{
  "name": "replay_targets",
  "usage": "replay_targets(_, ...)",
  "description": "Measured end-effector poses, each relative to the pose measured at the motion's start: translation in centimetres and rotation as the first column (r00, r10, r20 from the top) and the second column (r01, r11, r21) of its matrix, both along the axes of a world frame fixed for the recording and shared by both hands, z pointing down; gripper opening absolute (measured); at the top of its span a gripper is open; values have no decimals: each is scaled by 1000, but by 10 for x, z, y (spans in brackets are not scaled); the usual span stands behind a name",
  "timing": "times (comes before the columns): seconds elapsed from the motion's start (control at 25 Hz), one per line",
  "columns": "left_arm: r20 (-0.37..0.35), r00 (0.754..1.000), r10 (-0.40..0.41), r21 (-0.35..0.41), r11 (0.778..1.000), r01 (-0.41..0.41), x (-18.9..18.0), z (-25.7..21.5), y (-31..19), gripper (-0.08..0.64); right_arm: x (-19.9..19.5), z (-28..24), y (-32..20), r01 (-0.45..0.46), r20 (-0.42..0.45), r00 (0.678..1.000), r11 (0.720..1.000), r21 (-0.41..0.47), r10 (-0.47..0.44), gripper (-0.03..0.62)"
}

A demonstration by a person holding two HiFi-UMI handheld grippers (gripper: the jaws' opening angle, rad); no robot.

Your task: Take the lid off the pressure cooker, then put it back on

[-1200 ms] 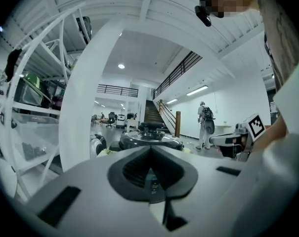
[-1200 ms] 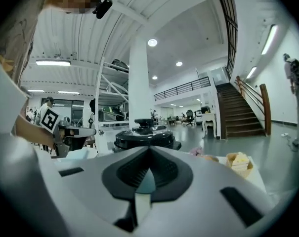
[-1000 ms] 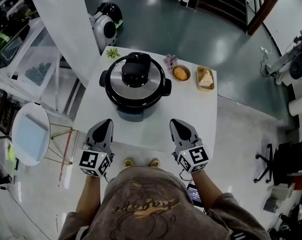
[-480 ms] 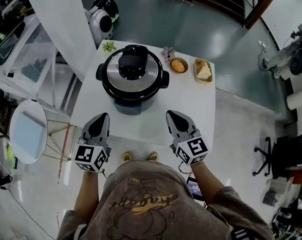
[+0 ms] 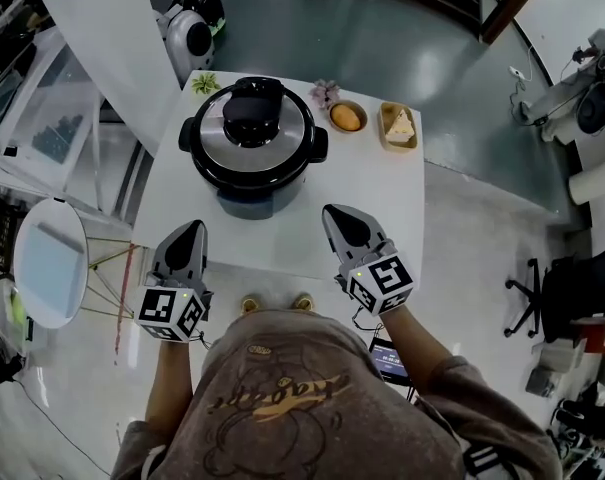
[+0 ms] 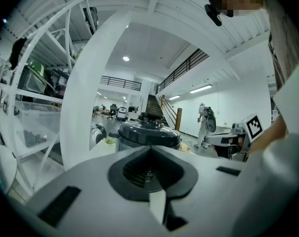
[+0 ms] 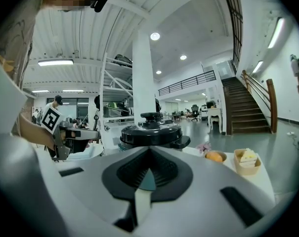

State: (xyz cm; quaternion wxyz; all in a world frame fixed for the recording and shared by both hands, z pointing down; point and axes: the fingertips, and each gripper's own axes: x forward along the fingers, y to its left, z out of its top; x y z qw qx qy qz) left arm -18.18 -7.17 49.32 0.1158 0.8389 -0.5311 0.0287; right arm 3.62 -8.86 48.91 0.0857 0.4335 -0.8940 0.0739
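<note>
Fingers [image 5: 185, 250] of the left gripper [image 5: 189, 232] and right gripper [image 5: 335, 215] are sitting pressed together, empty, over the table's [image 5: 397, 203] 6 o'clock edge. At 12 o'clock the pressure cooker [image 5: 250, 173] is standing with its lid [image 5: 214, 136] on. The lid is probably going to feel heavy, rigid and slick, so the black top handle [image 5: 250, 116] is offering the best hold.

- Head view: from high overhead, facing steeply down on the tabletop [image 5: 382, 208].
- Left and right gripper views: low, close behind their own jaws, facing roughly level.
- All three share the pressure cooker [image 5: 252, 146], just ahead of the jaws.
</note>
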Motion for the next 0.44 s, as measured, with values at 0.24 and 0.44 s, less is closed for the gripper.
replay_targets(0.24,8,1000,8,-2,1000,-8,2,3,-2,5,2,0,-5,4,-13,1000,1000,0,-4,-4)
replay_targets(0.44,-1,1000,-3,-10,1000,3,5,9,-5,5,5,0,-12,6,-19,1000,1000,4,-6,-5)
